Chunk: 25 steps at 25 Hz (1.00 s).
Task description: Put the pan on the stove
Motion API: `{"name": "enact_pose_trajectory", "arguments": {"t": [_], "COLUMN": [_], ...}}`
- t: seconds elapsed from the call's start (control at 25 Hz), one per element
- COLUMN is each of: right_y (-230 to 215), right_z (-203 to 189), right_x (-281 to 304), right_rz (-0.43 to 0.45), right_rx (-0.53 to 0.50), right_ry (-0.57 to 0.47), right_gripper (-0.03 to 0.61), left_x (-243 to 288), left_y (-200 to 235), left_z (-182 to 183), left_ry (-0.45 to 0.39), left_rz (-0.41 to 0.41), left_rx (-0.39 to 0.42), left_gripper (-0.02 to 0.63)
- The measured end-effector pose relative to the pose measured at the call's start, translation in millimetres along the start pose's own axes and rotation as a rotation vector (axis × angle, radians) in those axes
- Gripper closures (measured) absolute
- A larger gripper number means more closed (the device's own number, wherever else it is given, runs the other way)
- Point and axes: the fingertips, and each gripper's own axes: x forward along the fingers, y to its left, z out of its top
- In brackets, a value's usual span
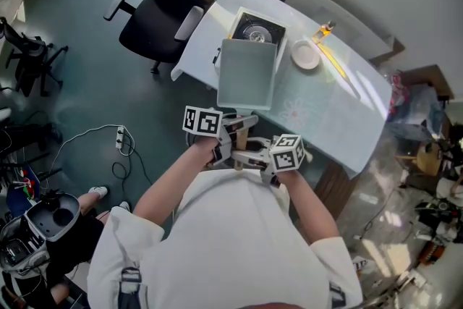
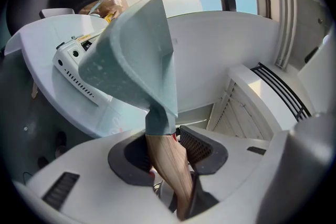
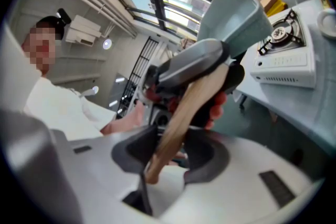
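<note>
Two grippers are sharing one wooden handle (image 1: 241, 135), which belongs to the square grey-green pan (image 1: 247, 74). The left gripper (image 1: 233, 130) is closing its jaws on the handle high up, just below the pan's socket. In the left gripper view, the left gripper (image 2: 168, 153) is pressing its dark fingers (image 2: 198, 147) against both sides of the wood (image 2: 169, 170), and the pan (image 2: 131, 57) is rising straight out from between them, tilted with its hollow side turned leftward.

The right gripper (image 1: 251, 155) is gripping the same handle lower down, at its free end and just beside the left gripper. In the right gripper view, the wooden handle (image 3: 181, 115) is running between the right gripper's (image 3: 169, 152) fingers (image 3: 209, 157), its blunt tip is sitting deep in the jaws, and the left gripper's grey body (image 3: 191, 63) is crossing the handle further up, with the pan (image 3: 236, 8) beyond it.

From the head view, the pan is hanging over the left part of the white table (image 1: 329, 116), close to its near edge, and is overlapping the near side of the stove (image 1: 258, 29). The stove's burner is showing uncovered past the pan's far rim. A small white plate (image 1: 305, 55) is lying just right of the stove, toward the table's far edge
</note>
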Motion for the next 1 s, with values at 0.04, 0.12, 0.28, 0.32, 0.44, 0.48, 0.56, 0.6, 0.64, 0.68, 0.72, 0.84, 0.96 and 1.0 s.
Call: {"name": "enact_pose_trajectory", "arguments": {"t": [0.04, 0.12, 0.28, 0.32, 0.44, 0.48, 0.56, 0.6, 0.64, 0.68, 0.72, 0.84, 0.96, 1.0], "right_y": [-2.9, -11.4, -29.4, -34.1, -48.4, -53.0, -61.6, -65.6, -69.8, -73.8, -77.7, -88.8, -101.1, -105.1], "right_z": [6.2, 15.8, 33.3, 39.0, 56.2, 60.5, 67.5, 71.0, 74.6, 78.5, 82.3, 90.8, 96.0, 96.8], "right_x": [-2.5, -8.2, -21.3, -23.8, -30.1, -31.9, -35.6, -37.6, -39.7, -41.7, -43.4, -48.1, -51.3, -52.1], "right_rz": [0.004, 0.01, 0.018, 0.02, 0.027, 0.031, 0.039, 0.043, 0.046, 0.049, 0.052, 0.059, 0.058, 0.057], "right_rx": [-0.004, -0.003, -0.007, -0.011, -0.015, -0.016, -0.015, -0.015, -0.014, -0.013, -0.012, -0.007, -0.005, -0.004], "right_ry": [0.008, 0.027, 0.079, 0.088, 0.101, 0.106, 0.118, 0.123, 0.127, 0.13, 0.132, 0.136, 0.144, 0.146], "right_gripper": [0.405, 0.406, 0.405, 0.405, 0.407, 0.406, 0.407, 0.407, 0.406, 0.405, 0.407, 0.406, 0.407, 0.407], "left_x": [4.6, 13.5, 29.1, 32.4, 43.4, 46.8, 52.7, 55.9, 59.1, 62.3, 65.3, 74.0, 81.5, 84.0], "left_y": [1.7, 5.4, 11.0, 12.5, 18.5, 21.0, 26.2, 28.7, 31.2, 33.7, 36.1, 42.9, 51.5, 54.9], "left_z": [5.9, 16.8, 40.4, 47.9, 68.4, 73.8, 82.8, 87.2, 91.6, 96.1, 100.5, 110.7, 118.1, 119.5], "left_ry": [-0.002, -0.01, -0.048, -0.058, -0.075, -0.079, -0.09, -0.095, -0.101, -0.105, -0.109, -0.116, -0.12, -0.12], "left_rz": [0.003, 0.009, 0.011, 0.011, 0.019, 0.022, 0.028, 0.03, 0.033, 0.037, 0.04, 0.047, 0.052, 0.052], "left_rx": [0.003, 0.004, -0.006, -0.005, 0.0, -0.002, -0.01, -0.014, -0.018, -0.02, -0.022, -0.028, -0.032, -0.035], "left_gripper": [0.442, 0.442, 0.442, 0.442, 0.442, 0.442, 0.442, 0.442, 0.442, 0.442, 0.442, 0.442, 0.442, 0.442]}}
